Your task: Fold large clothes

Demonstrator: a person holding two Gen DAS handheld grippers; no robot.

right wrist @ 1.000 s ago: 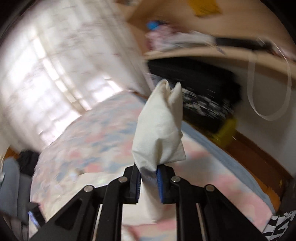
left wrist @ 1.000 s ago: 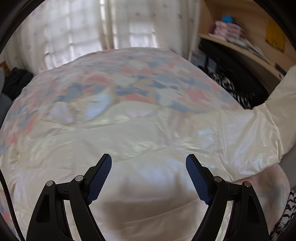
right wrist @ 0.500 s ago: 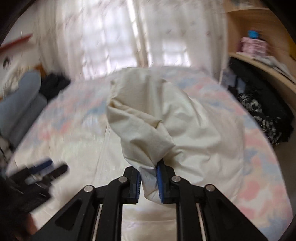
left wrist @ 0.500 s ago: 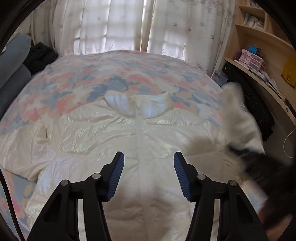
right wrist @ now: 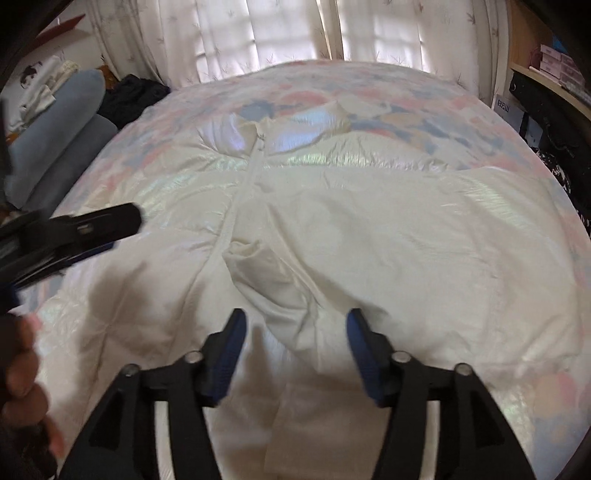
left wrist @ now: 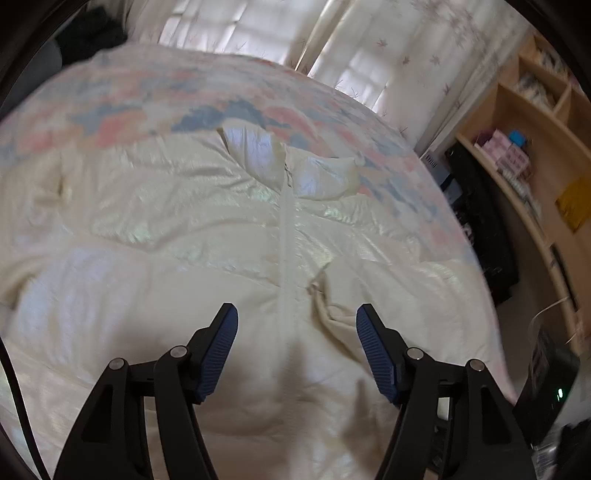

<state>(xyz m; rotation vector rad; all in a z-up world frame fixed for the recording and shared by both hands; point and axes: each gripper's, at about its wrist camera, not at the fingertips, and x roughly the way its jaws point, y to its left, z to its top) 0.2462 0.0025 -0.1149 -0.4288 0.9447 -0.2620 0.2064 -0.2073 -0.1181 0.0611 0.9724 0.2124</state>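
A cream, shiny puffer jacket (left wrist: 166,251) lies front-up on the bed, zipper (left wrist: 286,236) closed and collar (left wrist: 258,155) at the far end. Its right sleeve (right wrist: 280,280) is folded across the chest, the cuff (left wrist: 332,299) ending beside the zipper. My right gripper (right wrist: 296,314) hovers just above that sleeve. Its jaws are opening; the sleeve lies under the gap and the pads do not press on it. My left gripper (left wrist: 296,308) hangs over the zipper line at the lower chest, jaws opening with nothing between them. It also shows blurred at the left of the right wrist view (right wrist: 74,229).
A floral bedspread (left wrist: 129,92) covers the bed under the jacket. Curtained windows (right wrist: 277,33) stand behind it. Wooden shelves (left wrist: 535,147) and dark clothes (left wrist: 480,229) line the right side. Blue-grey pillows (right wrist: 62,122) lie at the left, and a person's hand (right wrist: 22,369) is at the lower left.
My right gripper carried the sleeve down across the jacket and let it go; the jaws now stand apart. My left gripper moved sideways over the jacket and rolled.
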